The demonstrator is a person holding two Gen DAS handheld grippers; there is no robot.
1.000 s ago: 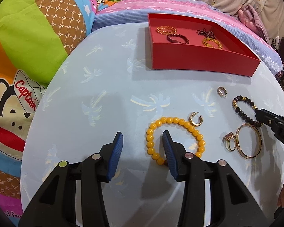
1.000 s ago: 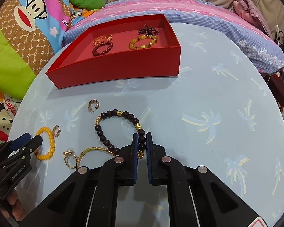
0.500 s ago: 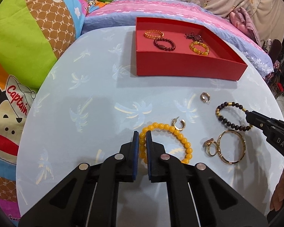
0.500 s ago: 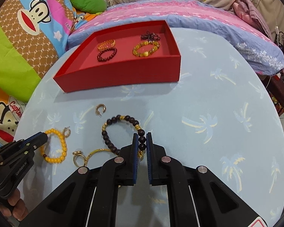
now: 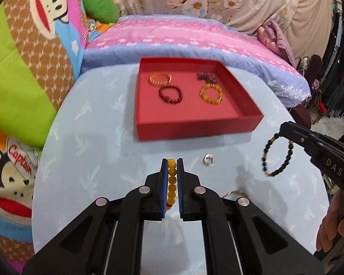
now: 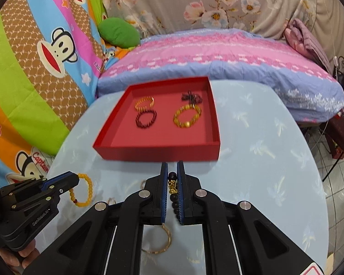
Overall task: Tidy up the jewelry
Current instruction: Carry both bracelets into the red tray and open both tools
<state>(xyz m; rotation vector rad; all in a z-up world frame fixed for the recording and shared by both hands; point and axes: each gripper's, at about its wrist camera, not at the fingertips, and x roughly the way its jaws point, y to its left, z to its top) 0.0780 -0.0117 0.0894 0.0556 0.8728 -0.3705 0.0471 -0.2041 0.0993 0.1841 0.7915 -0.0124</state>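
Yellow bead bracelet (image 5: pixel 171 184) and dark bead bracelet (image 6: pixel 173 191), earlier on table, now hang lifted.

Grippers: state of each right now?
Left gripper: closed on the yellow bead bracelet.
Right gripper: closed on the black bead bracelet.
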